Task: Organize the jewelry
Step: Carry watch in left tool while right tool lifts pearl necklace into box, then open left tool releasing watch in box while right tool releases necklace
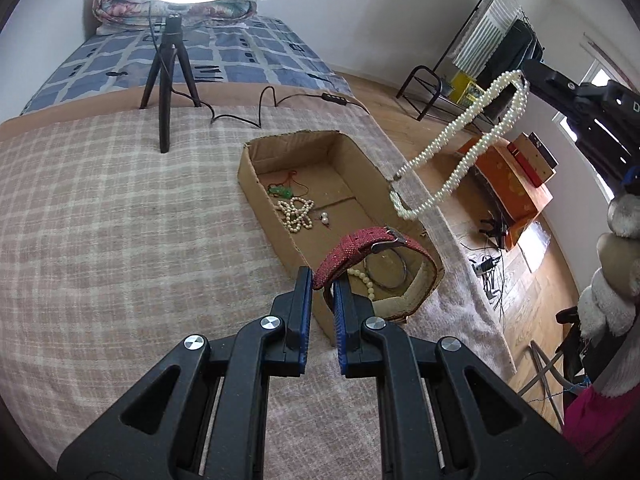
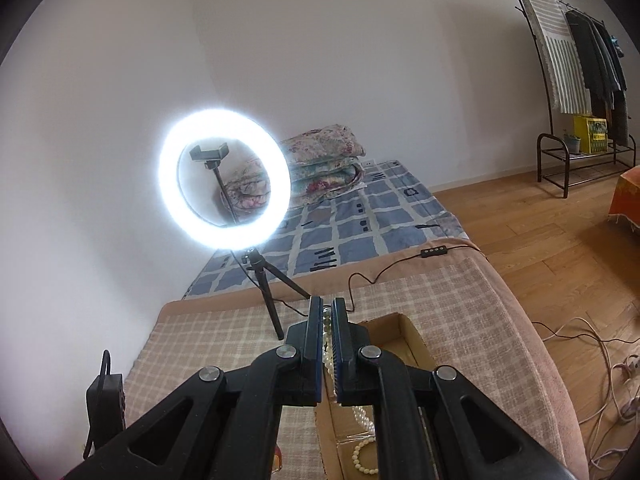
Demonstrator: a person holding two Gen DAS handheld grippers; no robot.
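Left claw (image 1: 322, 280) grips red watch strap (image 1: 360, 250) over cardboard box (image 1: 256, 184) holding pearls (image 1: 296, 214).

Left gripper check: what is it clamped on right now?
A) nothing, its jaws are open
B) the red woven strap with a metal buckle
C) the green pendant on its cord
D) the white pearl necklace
B. In the left wrist view the left gripper pinches the red woven strap above the cardboard box, while the pearl necklace hangs from the right gripper.
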